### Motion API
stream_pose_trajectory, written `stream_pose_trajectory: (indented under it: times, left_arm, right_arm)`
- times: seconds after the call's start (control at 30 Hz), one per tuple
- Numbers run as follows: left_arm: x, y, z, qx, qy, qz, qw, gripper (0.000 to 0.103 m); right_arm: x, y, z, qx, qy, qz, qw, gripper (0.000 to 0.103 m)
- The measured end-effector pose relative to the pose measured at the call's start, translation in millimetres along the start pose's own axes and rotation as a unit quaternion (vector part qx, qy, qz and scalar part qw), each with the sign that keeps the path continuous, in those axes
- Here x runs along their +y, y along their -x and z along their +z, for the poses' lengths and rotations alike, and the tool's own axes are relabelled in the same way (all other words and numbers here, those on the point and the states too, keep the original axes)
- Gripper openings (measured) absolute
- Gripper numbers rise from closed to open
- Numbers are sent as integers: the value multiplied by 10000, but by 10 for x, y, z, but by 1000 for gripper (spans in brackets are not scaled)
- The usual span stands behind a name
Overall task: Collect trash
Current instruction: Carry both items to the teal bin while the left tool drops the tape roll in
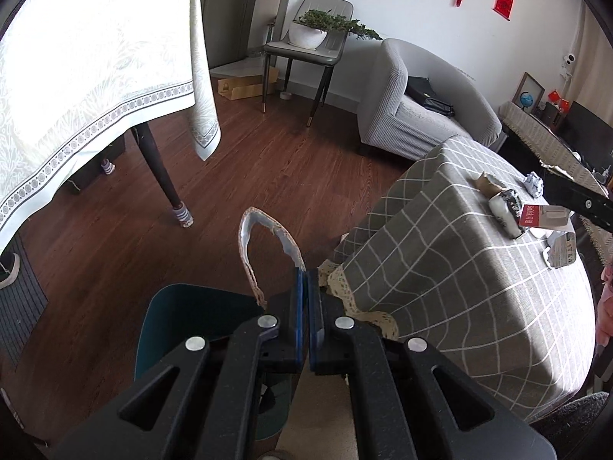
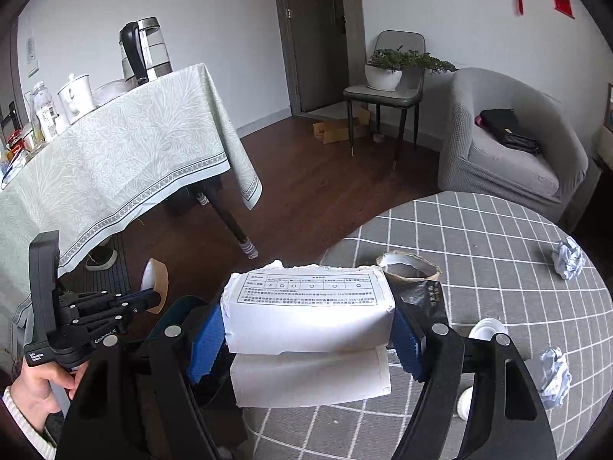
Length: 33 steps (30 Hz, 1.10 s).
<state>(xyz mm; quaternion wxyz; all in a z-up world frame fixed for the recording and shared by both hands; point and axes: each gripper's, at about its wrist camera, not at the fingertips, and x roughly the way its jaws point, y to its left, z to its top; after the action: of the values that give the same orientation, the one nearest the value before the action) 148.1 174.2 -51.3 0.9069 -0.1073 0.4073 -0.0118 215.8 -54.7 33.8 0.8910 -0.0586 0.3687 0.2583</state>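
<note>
my left tool (image 1: 306, 280) is clenched on the edge of a torn paper cup (image 1: 264, 245), a brown piece with a pale lining that curls up in a loop above the blue pads. it hangs over the dark wooden floor (image 1: 268, 153), just left of the grey checked tabletop (image 1: 459, 287) and above the rim of a dark teal bin (image 1: 168, 329) that sits near me. from my right wrist view, my right tool (image 2: 310, 329) is grasping a white paper packet (image 2: 310, 303) with a printed table on its face, its blue pads pressing the packet's left and right ends; a second white fold shows just below it. beyond the packet, on the tabletop, lies another torn brown paper cup (image 2: 408, 266), touching a black wrapper (image 2: 431, 295). farther right are a crumpled white paper ball (image 2: 569, 258) near the far edge and another crumpled paper (image 2: 554, 373) nearer to me, with a small white cap (image 2: 486, 329) between the tool's right arm and that paper. at the left of this view my left hand (image 2: 42, 383) holds the other tool's handle, with the paper cup piece at its tip. across the floor stands a table with a pale patterned cloth (image 2: 126, 153) carrying a kettle (image 2: 143, 51), and at the far wall a chair holds a potted plant (image 2: 387, 69) beside a grey armchair (image 2: 509, 145).
</note>
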Motion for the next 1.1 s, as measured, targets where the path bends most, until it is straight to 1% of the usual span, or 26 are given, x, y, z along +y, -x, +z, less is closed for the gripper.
stream_pose_trajectory:
  times: [0.17,0.33,0.57,0.8,0.93,0.97,1.0,1.1]
  left_arm:
    - [257,-114,-134,306,38,243,9992,3]
    - [521,-257,-276,726,121,421,9964,3]
    - [827,-488,-497,1307,173,616,9894,3]
    - [964,-667,-690,1810,143,708,9808,3]
    - [1022,-721,-787,2018,117,776,9763,12]
    - [1033,-722,-802,2032,86,843,9755,14]
    - [1042,-725,-819,2027,55,907,9750,20]
    - [1073,-695,-837,2008,79,922,9753,24]
  right_arm:
    - [306,-156,58,28,131,270,9995,76]
    - [608,-383,69,162,213,571,9980,76]
    - [1021,-689,62,365,365,884,9947,76]
    - [1269,-923,21,553,382,1089,9918,76]
    - [1389,-1084,-20,715,385,1154,9900,76]
    - [1414,-1133,-34,761,383,1161,9896,76]
    - [1434,-1173,-45,797,372,1166,9893,76]
    - [1488,-1279,-73,901,348,1169,9884,76]
